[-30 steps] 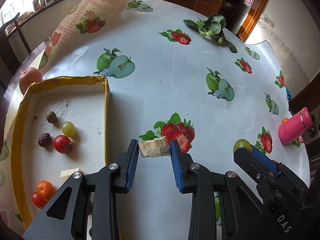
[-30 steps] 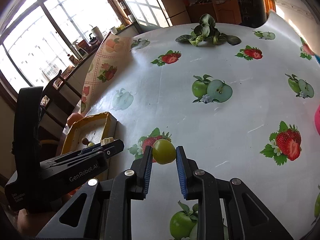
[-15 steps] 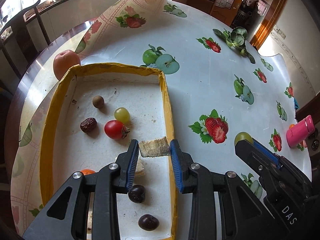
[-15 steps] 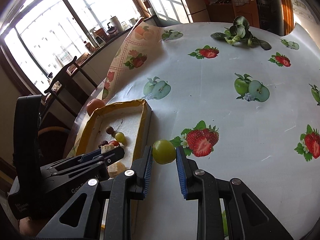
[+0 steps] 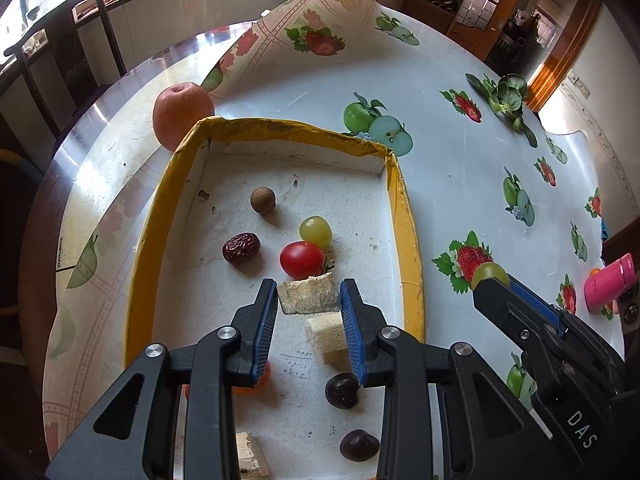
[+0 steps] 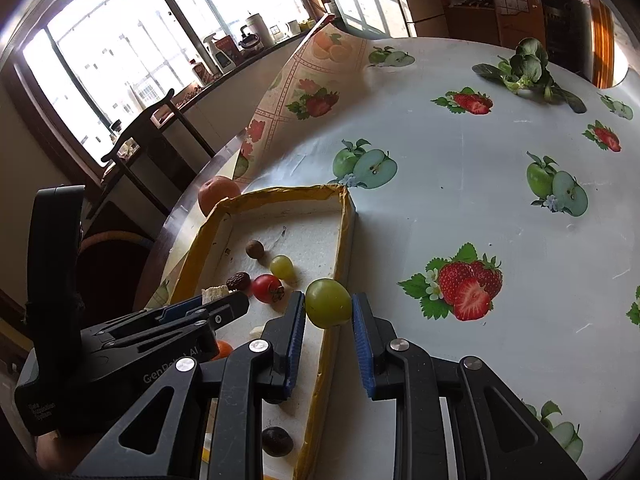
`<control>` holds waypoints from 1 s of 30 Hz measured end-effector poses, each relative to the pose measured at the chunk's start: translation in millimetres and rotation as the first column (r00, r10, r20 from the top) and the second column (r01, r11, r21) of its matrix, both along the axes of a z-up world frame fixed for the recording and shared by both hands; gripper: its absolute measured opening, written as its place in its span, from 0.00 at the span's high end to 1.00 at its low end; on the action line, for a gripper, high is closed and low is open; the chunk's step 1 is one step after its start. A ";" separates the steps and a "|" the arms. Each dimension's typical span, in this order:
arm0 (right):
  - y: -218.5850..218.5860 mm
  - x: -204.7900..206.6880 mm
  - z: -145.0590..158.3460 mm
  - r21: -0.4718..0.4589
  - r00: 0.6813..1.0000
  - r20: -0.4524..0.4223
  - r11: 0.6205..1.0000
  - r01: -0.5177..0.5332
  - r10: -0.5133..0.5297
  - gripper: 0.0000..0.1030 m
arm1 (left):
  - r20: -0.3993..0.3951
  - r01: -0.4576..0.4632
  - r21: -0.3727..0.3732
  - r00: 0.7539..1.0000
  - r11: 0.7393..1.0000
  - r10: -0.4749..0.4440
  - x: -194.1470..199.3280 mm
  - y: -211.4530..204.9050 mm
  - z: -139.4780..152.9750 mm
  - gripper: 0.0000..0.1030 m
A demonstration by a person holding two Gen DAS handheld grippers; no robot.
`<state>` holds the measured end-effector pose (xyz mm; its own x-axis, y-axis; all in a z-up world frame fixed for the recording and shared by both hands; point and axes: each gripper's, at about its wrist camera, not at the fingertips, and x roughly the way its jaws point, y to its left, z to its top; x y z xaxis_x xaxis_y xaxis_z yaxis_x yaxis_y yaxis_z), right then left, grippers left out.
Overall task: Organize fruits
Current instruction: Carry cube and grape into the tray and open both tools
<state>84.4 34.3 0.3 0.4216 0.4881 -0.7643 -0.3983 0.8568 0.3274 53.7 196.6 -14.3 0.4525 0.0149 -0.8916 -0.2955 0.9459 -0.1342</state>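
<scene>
My left gripper (image 5: 308, 300) is shut on a pale sugarcane-like chunk (image 5: 308, 298) and holds it over the yellow-rimmed white tray (image 5: 406, 216). In the tray lie a red cherry tomato (image 5: 302, 260), a green grape (image 5: 315, 230), a red date (image 5: 241, 248), a brown longan (image 5: 263, 200), another pale chunk (image 5: 328, 338) and dark fruits (image 5: 340, 390). My right gripper (image 6: 328, 304) is shut on a green grape (image 6: 328, 302), held above the tray's right rim (image 6: 344, 232). The left gripper also shows in the right wrist view (image 6: 208, 300).
A large apple (image 5: 182, 114) sits just behind the tray on the bare table. A leafy vegetable (image 5: 504, 98) lies at the far right. A pink bottle (image 5: 608, 282) stands at the right edge. The fruit-print tablecloth (image 5: 452, 184) is folded up at the back.
Both grippers have moved left toward the tray. The left one now holds its chunk over the tray's middle; the right one has carried the grape to the tray's right rim.
</scene>
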 end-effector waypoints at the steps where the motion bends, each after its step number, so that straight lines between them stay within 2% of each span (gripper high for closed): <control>1: 2.4 1.2 -0.2 0.000 1.000 0.000 1.000 -0.003 0.003 0.77 | -0.001 -0.004 0.000 1.000 1.000 0.004 0.0 1.9 -0.6 0.71; 30: 66.0 49.5 -20.6 -0.044 0.995 -0.013 0.994 -0.102 0.102 0.77 | -0.032 -0.064 -0.005 0.997 0.998 0.064 22.4 42.5 -19.6 0.71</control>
